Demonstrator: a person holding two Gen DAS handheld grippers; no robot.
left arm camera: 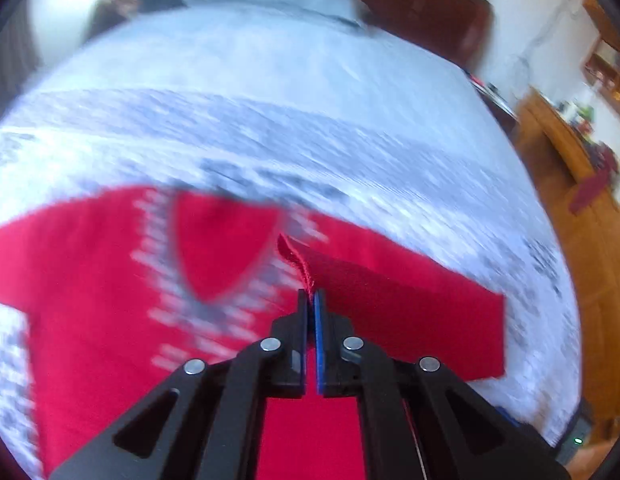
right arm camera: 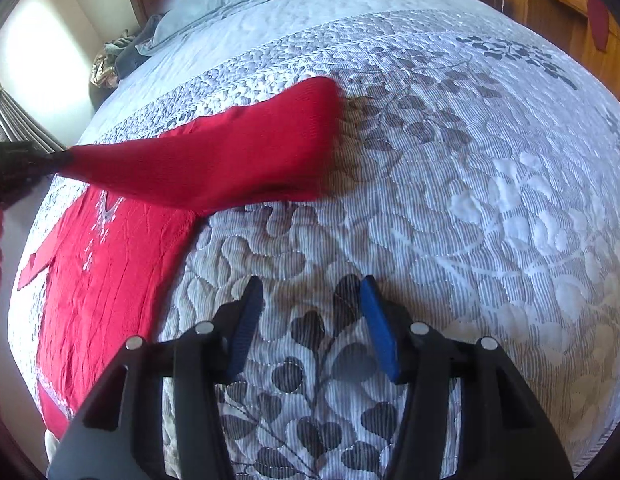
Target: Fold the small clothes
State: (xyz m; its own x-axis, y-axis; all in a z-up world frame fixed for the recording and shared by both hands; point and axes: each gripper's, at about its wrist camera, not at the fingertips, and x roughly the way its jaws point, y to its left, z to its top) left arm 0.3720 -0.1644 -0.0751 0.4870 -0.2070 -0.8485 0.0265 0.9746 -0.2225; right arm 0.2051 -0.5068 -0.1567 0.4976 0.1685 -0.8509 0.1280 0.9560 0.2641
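Two claws: left claw (left arm camera: 311,296) clamped on red shirt (right arm camera: 109,272) sleeve edge, right claw (right arm camera: 312,292) wide over bare quilt (right arm camera: 470,200).

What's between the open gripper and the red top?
Only bare quilt, seen in the right wrist view, separates the right gripper from the red top.

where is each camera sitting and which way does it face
Left wrist: on the left gripper, looking along its shut fingers at the red shirt whose sleeve edge it pinches; its black linkage shows.
Right wrist: on the right gripper, looking across the quilt toward the pillow; open blue-padded fingers show.
Both views share the shirt and quilt.
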